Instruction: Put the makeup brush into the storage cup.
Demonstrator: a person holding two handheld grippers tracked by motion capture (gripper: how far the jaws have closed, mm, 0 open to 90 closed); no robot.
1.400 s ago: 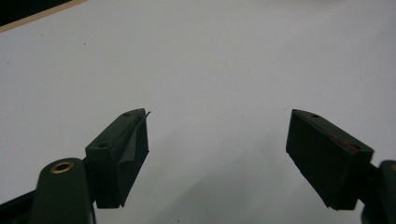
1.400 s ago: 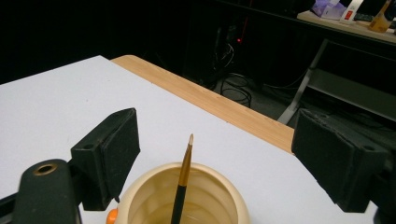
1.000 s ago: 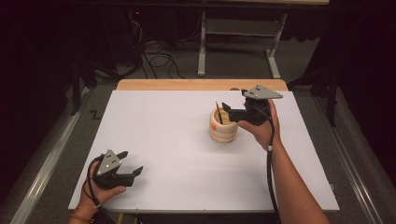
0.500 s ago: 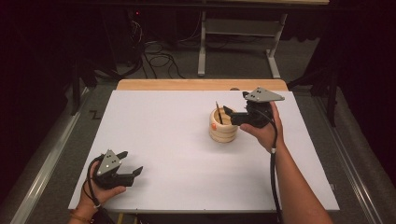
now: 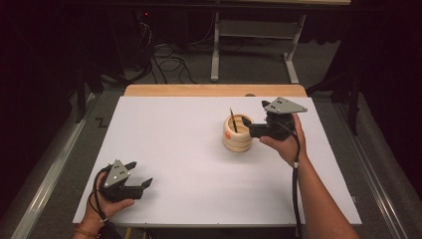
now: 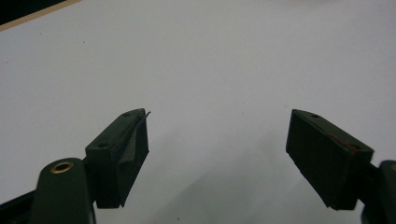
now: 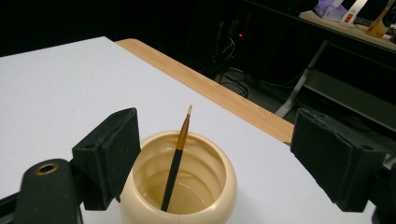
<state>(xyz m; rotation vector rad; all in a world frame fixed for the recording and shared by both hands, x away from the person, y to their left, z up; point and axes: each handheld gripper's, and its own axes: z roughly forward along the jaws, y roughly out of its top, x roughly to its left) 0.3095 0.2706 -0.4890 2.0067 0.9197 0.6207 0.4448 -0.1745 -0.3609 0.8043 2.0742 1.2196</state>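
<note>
Brush (image 7: 176,158) stands in pot (image 7: 224,186), tip up, leaning slightly.

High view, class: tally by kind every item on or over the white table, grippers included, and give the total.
Grippers: 2, the left gripper and the right gripper.
Cream pots: 1, the pot.
Paintbrushes: 1, the brush standing in the pot.
Total: 4

Glossy cream ceramic-looking pot (image 7: 180,186) on a matt white table (image 5: 174,144) with a bare wood edge.
</note>
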